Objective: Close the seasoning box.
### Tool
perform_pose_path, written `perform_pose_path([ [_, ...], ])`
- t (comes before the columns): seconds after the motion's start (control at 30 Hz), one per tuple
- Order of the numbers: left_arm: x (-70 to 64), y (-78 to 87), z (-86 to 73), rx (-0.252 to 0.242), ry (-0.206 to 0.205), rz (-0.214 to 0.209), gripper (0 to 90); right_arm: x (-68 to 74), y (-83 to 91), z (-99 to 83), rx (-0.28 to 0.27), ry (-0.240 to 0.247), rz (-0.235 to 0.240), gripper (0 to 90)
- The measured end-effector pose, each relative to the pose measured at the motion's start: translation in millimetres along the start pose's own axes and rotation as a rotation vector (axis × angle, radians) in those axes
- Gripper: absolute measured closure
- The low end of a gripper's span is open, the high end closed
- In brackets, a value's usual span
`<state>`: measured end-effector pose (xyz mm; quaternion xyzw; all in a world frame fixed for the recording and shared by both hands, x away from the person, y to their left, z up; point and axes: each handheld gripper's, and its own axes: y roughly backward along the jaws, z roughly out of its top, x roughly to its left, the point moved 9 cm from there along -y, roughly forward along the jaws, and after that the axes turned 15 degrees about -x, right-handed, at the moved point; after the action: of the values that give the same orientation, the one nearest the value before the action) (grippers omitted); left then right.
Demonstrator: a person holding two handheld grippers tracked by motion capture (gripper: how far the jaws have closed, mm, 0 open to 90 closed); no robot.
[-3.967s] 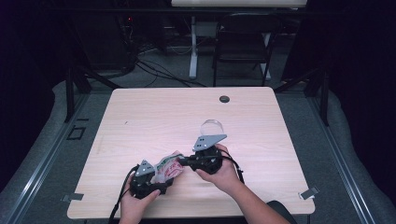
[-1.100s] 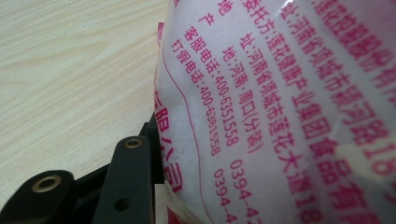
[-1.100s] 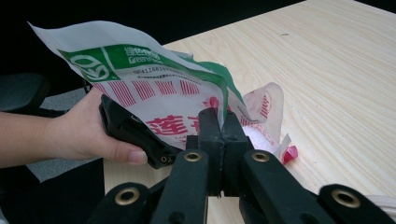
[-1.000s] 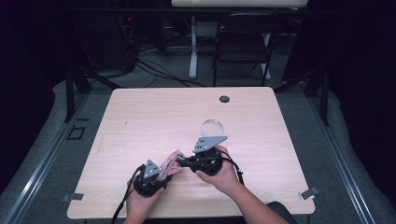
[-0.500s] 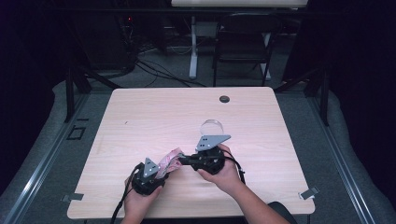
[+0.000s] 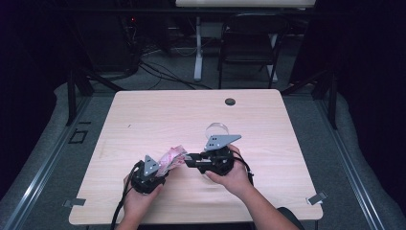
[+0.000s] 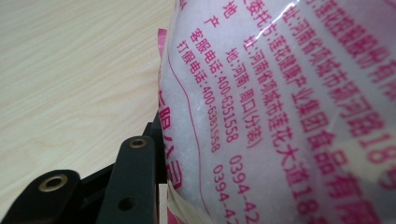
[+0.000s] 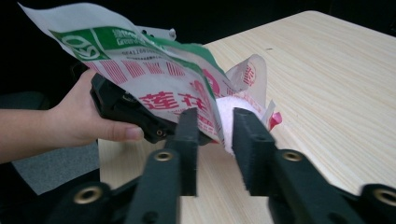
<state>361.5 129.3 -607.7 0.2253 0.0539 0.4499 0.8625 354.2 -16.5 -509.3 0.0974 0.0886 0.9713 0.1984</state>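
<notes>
A plastic bag (image 6: 172, 157) of white granules, printed in pink and green, is held just above the table's front. My left gripper (image 6: 160, 167) is shut on its lower end. In the left gripper view the bag (image 7: 289, 107) presses against one black finger (image 7: 135, 177), and the other finger is hidden behind it. My right gripper (image 6: 187, 158) comes in from the right. Its jaws (image 8: 215, 126) stand apart on either side of the torn top edge of the bag (image 8: 154, 74), with a gap showing between the pads.
A clear round glass dish (image 6: 218, 129) sits just beyond the right gripper. A black cable grommet (image 6: 230, 101) lies near the table's far edge. Light wooden table (image 6: 143, 120) stretches away behind the hands; a chair (image 6: 249, 43) stands beyond it.
The left gripper and the bag have risen a little and tilted toward the right gripper. The right gripper has stayed almost still at the bag's top.
</notes>
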Motion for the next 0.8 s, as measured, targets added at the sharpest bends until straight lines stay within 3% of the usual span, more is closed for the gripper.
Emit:
perform_pose_path([
  [0.2, 5.9, 0.6, 12.9, -0.002, -0.039, 0.012, 60.9, -5.8, 4.0, 7.4, -0.006, 0.043, -0.017, 56.9],
  [0.4, 13.9, 0.0, 29.2, -0.019, -0.06, 0.025, 60.9, -6.1, 14.8, 22.3, -0.005, 0.1, -0.026, 53.2],
  [0.57, 18.1, -1.5, 41.4, -0.021, -0.102, 0.035, 60.9, -7.3, 18.4, 36.1, -0.009, 0.12, -0.037, 54.0],
  [0.7, 20.5, -4.6, 52.2, -0.022, -0.148, 0.042, 61.0, -10.2, 18.4, 44.2, 0.033, 0.158, -0.058, 57.3],
  [0.8, 20.2, -6.9, 57.7, -0.025, -0.178, 0.048, 61.0, -11.8, 20.1, 51.0, 0.02, 0.171, -0.064, 57.6],
])
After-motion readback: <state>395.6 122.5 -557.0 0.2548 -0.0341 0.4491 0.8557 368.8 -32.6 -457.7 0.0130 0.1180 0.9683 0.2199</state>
